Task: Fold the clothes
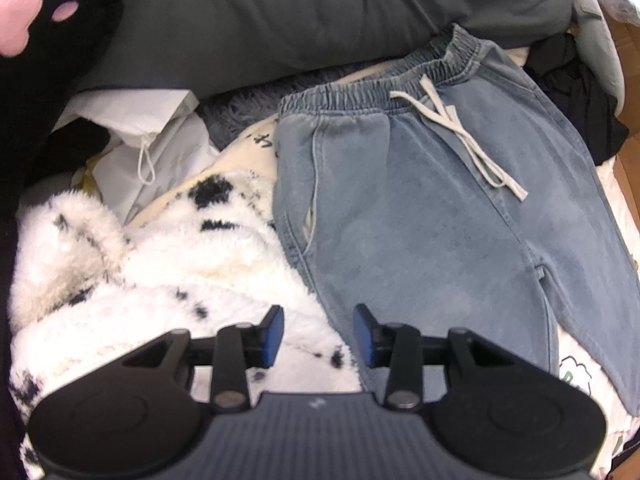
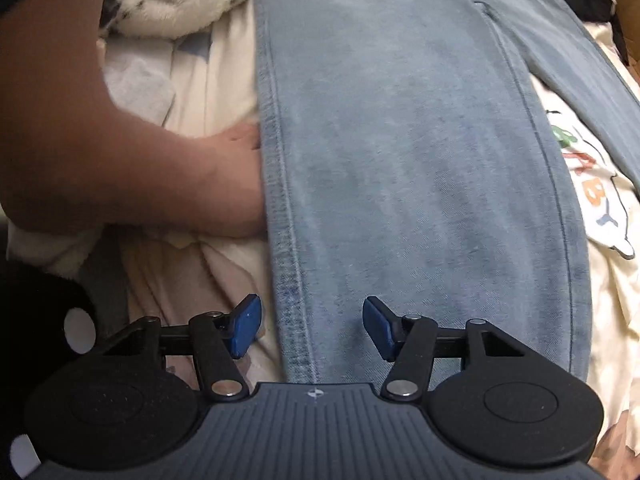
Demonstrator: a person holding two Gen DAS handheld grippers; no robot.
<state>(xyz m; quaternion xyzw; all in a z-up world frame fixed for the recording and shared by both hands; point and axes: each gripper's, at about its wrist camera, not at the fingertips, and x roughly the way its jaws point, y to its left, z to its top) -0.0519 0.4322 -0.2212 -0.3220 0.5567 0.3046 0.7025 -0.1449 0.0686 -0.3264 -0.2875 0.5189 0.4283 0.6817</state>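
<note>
The left gripper stands with its jaws parted and nothing between them; its blue pads hover above the boundary where the jeans meet the white fleece garment. The right gripper is likewise parted and empty, straddling the left seam of the jeans near the lower leg, a stance that suits taking that edge for a fold, as far as can be judged. The jeans serve as the landmark: one pair, light blue denim, spread flat with the elastic waistband at the far end and one cream drawstring tied at its centre. The flat spread presumably prepares the garment for folding; no fold is visible yet. To the left of the jeans lies one fleece garment with dark spots, bunched rather than laid out, apparently awaiting its turn. A bare forearm rests just left of the jeans, the hand touching the seam. Beneath the jeans lies a cream printed sheet. Beyond the waistband sits one grey cushion. Count: two grippers, one pair of jeans, one fleece.
</note>
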